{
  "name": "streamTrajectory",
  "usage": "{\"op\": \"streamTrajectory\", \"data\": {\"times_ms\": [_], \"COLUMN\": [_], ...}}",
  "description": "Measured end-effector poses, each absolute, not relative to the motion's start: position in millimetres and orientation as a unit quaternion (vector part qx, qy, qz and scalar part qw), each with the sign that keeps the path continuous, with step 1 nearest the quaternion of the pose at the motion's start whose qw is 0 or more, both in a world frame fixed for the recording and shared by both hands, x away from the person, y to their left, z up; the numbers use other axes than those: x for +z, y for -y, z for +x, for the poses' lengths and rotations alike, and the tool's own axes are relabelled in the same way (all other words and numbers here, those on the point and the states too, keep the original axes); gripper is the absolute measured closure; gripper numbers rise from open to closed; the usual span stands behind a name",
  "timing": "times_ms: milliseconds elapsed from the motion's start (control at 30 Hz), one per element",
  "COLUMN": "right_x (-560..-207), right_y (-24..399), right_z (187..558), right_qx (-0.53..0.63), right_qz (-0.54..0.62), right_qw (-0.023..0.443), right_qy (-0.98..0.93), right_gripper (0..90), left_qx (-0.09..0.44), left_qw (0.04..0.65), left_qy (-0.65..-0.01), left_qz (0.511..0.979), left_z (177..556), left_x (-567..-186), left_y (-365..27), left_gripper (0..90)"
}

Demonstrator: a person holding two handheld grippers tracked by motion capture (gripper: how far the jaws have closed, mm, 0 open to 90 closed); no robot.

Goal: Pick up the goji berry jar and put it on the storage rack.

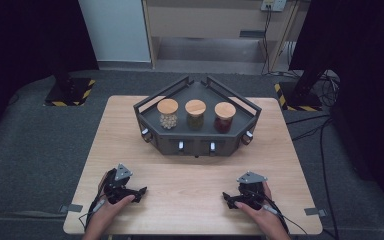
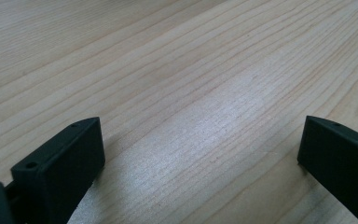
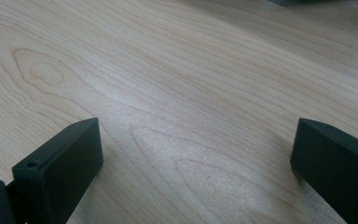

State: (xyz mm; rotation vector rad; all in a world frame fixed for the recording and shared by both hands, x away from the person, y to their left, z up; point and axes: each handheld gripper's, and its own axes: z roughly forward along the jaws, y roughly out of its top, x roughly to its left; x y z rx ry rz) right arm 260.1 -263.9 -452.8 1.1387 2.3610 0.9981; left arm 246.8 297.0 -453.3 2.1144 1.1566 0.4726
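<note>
My left gripper point(image 1: 141, 191) at 7 o'clock, right gripper point(image 1: 226, 197) at 5, both resting on pale wooden tabletop point(image 1: 190, 175), jaws wide, empty. Step probably start; next: reach 12 o'clock, three cork-lidded glass jars point(image 1: 195, 115) in dark grey angular tray point(image 1: 196, 145).

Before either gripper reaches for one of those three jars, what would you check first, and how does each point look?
1. Left gripper open, nothing between the jaws: ok.
2. Right gripper open, nothing between the jaws: ok.
3. Three jars upright in the dark tray, wooden lids on: ok.
4. Bare table between grippers and tray: ok.
5. Gaps between the jars wide enough for a jaw: cannot tell.
6. Lids tight: cannot tell.
</note>
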Motion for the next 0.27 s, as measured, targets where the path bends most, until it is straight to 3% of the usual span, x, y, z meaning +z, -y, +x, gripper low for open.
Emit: {"op": "streamTrajectory", "data": {"times_ms": [267], "right_x": [-452.7], "right_y": [264.4], "right_z": [260.9], "right_qx": [0.351], "right_qz": [0.400], "right_qw": [0.165], "right_qy": [-0.830], "right_gripper": [1.7], "left_qx": [0.181], "left_qw": [0.335], "left_qy": [-0.444], "left_qz": [0.811], "left_z": [246.6], "left_x": [-453.1], "left_y": [-296.6], "left_gripper": [0.0]}}
